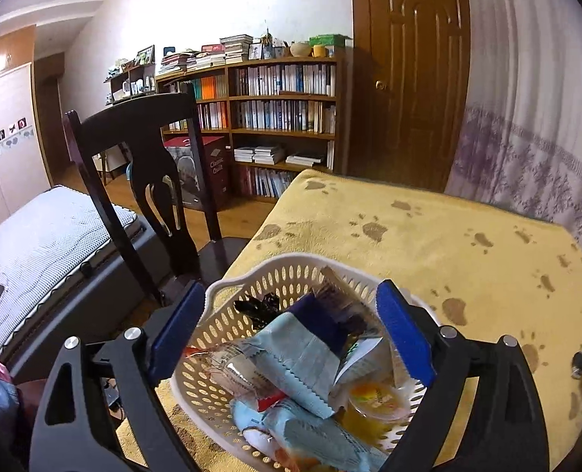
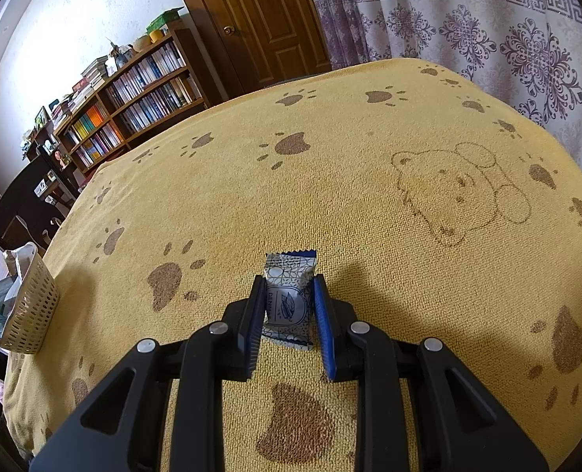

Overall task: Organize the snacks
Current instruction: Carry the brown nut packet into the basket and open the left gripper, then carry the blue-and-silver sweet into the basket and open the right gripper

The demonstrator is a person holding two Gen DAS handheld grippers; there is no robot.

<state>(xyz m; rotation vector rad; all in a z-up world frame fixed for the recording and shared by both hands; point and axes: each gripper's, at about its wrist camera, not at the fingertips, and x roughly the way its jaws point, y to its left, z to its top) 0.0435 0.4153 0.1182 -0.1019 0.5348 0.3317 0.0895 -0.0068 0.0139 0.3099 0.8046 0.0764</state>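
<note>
A yellow paw-print cloth covers the surface (image 2: 330, 149), which fills most of the right wrist view and the right half of the left wrist view. In the left wrist view a white perforated basket (image 1: 228, 306) sits at lower centre, already heaped with snack packets and a jelly cup. The left tool (image 1: 293, 334) is spread wide, its blue pads straddling the basket's width and pinching nothing; I cannot tell whether they touch its walls. In the right wrist view the same basket (image 2: 31, 306) shows at the far left edge, well apart from the work.

At lower centre of that view lies one small blue-and-white snack packet (image 2: 289, 299), flat on the cloth, its long axis running straight away from the camera, in line with the fingers. The right tool (image 2: 287, 306) has a pad at each long side of it, nearly closed; the left pad seems to touch, while the right seems just clear. This hand is clearly the nearer one. The packet looks to be the last loose snack, so closing, lifting, then carrying it leftward to the basket seems the likely move.
</note>
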